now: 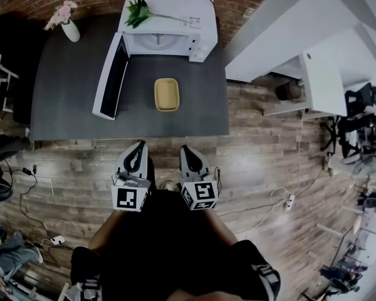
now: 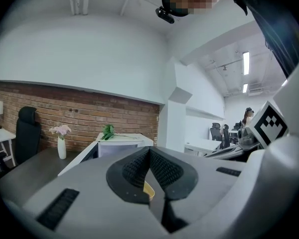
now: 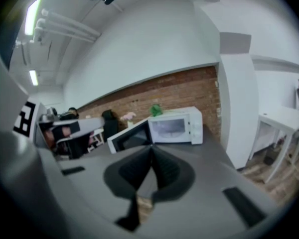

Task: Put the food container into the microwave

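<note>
Both grippers were held close to the body over the wood floor (image 1: 269, 162), short of the table's near edge, with nothing started on the task.
- left gripper (image 1: 138, 145): fingers together, tips meeting, nothing between them.
- right gripper (image 1: 187, 150): same, pads closed on each other and empty.

The food container (image 1: 167, 95), yellow and shallow, sat alone around the middle of the table (image 1: 69, 99). It was directly in front of the microwave (image 1: 169, 36) but apart from it. The microwave stood at the far edge. Its door (image 1: 109, 77) was swung fully open and ran forward along the left side towards the near edge. The cavity looked empty. A plant (image 1: 138, 10) lay on top of the microwave and a vase (image 1: 70, 30) stood at the far left corner.

Risks as I saw them:
- The jaws had to open before reaching in. Going in closed would likely just shove the container across the table.
- The container wall looked thin and low, so a one-sided rim pinch could let it tilt or slip on the lift. Gripping opposite sides with both grippers seemed safer.
- The open door crowded the left gripper's path and an elbow-out approach could clip it.
- The container could catch on the cavity's lower lip if carried too low.
- The vase was well clear and unlikely to matter.
</note>
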### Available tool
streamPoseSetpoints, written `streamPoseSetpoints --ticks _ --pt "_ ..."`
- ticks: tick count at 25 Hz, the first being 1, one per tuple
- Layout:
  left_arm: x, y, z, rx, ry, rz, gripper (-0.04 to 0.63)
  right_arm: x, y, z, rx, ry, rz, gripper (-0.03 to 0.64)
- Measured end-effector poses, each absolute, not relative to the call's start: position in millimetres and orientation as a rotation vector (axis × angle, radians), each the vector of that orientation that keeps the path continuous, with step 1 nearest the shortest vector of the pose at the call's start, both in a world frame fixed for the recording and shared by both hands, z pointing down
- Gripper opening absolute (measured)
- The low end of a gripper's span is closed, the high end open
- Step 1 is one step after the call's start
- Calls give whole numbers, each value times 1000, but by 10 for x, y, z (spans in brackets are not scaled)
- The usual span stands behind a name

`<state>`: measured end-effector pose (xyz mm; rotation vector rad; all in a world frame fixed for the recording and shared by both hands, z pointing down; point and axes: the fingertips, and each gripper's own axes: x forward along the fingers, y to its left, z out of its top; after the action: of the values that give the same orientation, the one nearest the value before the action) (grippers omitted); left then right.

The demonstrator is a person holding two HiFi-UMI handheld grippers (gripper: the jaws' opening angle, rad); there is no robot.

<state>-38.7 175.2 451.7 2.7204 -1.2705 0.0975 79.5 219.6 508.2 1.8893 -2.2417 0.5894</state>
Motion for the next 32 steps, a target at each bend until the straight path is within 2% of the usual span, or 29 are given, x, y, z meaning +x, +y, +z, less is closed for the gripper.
streamPoseSetpoints --ticks 13,24,32 --pt "-465 699 4642 2698 -1051 91 32 739 1099 5487 1781 -2074 654 34" --pt "-603 252 4721 2642 -1131 75 31 580 627 5799 1348 -2149 524 35" --pt "-386 90 4699 2604 -1269 74 32 629 629 6421 856 -2097 334 40"
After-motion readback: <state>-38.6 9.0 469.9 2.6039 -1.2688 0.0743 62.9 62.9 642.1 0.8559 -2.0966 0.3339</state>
